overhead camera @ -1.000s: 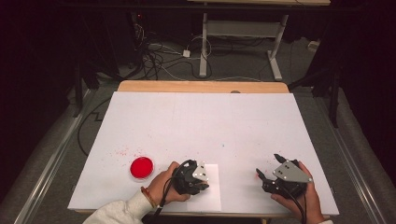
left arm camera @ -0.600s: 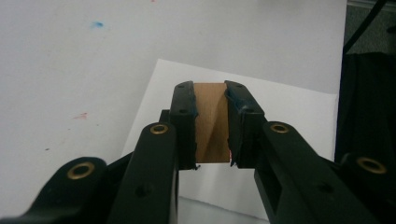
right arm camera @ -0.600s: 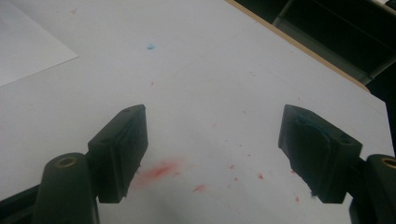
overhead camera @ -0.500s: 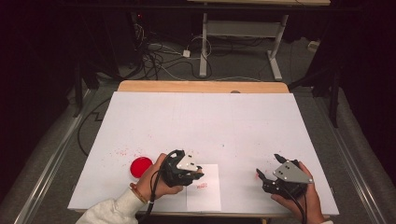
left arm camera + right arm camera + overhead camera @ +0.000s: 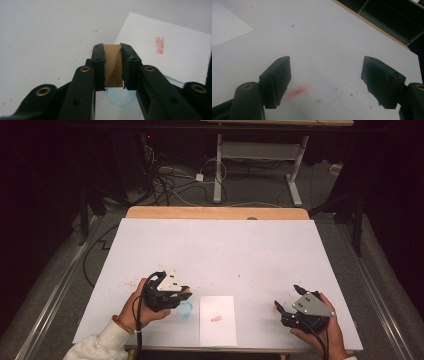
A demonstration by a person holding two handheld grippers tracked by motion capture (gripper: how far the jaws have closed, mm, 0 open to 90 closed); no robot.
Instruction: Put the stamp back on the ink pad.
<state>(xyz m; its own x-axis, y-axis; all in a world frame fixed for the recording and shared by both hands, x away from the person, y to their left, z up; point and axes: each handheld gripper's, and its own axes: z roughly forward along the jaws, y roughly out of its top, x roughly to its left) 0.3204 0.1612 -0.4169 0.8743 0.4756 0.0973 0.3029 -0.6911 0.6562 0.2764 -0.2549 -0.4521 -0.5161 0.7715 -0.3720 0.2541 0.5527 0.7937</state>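
The left hand-held gripper (image 5: 184,296) is held by a hand coming from 7 o'clock, above a blue ink pad (image 5: 185,310), its jaws clamped on a brown wooden stamp (image 5: 113,65). The white paper (image 5: 218,320) with a red print (image 5: 216,319) lies at 3 o'clock of it. The right hand-held gripper (image 5: 325,82) rests low over the worktop (image 5: 220,250), jaws wide apart.

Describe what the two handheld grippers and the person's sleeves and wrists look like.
Both grippers are black, each topped by a grey three-cornered plate. The left gripper has brass-coloured rivets along its black jaw arms, and a black cable trails from it past the wrist. The right gripper has thick, dark padded jaws and also trails a black cable. The person wears a white sleeve and an orange wristband on the left arm.
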